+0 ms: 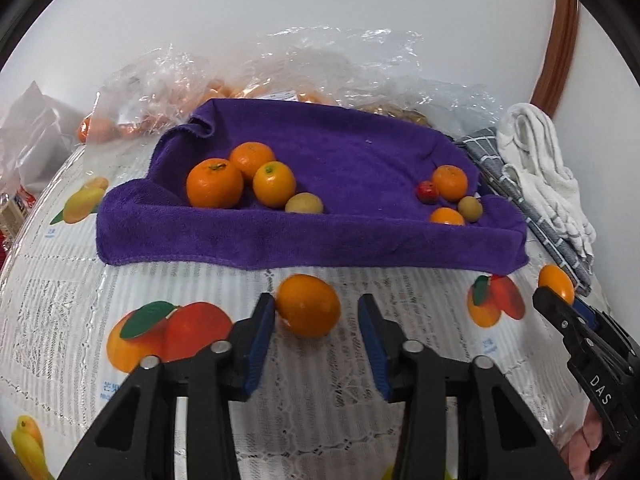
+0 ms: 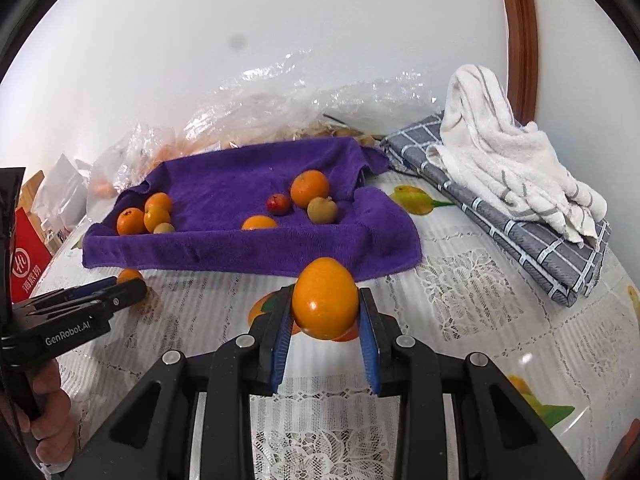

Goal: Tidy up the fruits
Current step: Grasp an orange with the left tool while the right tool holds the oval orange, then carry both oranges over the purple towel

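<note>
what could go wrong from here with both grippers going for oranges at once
1. The left gripper touches its orange with one finger only; there is a gap at the other, so closing could push it rolling on the tablecloth.
2. The right gripper holds its orange near the fingertips; it might slip out.
3. Dropped onto the purple towel, it could bump the fruit there.

a home: fruit-print tablecloth point(image 2: 480, 280), folded towels point(image 2: 500, 168), wooden door frame point(image 2: 520, 40).
</note>
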A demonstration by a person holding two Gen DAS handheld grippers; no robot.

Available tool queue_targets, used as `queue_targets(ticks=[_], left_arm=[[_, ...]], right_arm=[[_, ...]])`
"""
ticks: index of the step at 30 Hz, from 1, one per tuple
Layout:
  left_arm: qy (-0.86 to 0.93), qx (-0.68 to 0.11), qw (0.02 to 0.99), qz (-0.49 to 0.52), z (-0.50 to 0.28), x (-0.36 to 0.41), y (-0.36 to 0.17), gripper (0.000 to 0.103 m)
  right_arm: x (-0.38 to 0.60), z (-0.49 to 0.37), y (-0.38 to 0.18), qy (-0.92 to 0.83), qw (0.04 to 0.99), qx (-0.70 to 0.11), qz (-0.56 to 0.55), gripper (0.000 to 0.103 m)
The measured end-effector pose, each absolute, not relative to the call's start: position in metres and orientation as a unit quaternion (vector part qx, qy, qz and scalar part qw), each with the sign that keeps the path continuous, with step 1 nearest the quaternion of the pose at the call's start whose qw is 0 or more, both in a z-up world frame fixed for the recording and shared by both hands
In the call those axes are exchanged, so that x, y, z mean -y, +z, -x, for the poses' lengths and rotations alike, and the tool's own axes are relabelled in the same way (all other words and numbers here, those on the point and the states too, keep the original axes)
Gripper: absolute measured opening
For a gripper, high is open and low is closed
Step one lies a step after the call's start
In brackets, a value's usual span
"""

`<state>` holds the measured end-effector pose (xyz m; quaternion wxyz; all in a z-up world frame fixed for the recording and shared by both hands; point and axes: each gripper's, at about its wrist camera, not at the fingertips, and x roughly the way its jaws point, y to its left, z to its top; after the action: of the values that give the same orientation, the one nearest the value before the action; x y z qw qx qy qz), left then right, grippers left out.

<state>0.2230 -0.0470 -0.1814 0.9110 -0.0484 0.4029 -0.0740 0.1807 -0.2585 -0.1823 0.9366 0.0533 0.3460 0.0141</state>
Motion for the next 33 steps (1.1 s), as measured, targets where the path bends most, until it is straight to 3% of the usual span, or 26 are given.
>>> queue_targets(ticks=[33], left_arm=[[-0.065,-0.318,0.937,0.127,-0.21,0.002,-0.146,0.032]], right_arm=[[0.26,-0.176,-0.178,0.033,0.944,-0.319,-0.073,0.031]])
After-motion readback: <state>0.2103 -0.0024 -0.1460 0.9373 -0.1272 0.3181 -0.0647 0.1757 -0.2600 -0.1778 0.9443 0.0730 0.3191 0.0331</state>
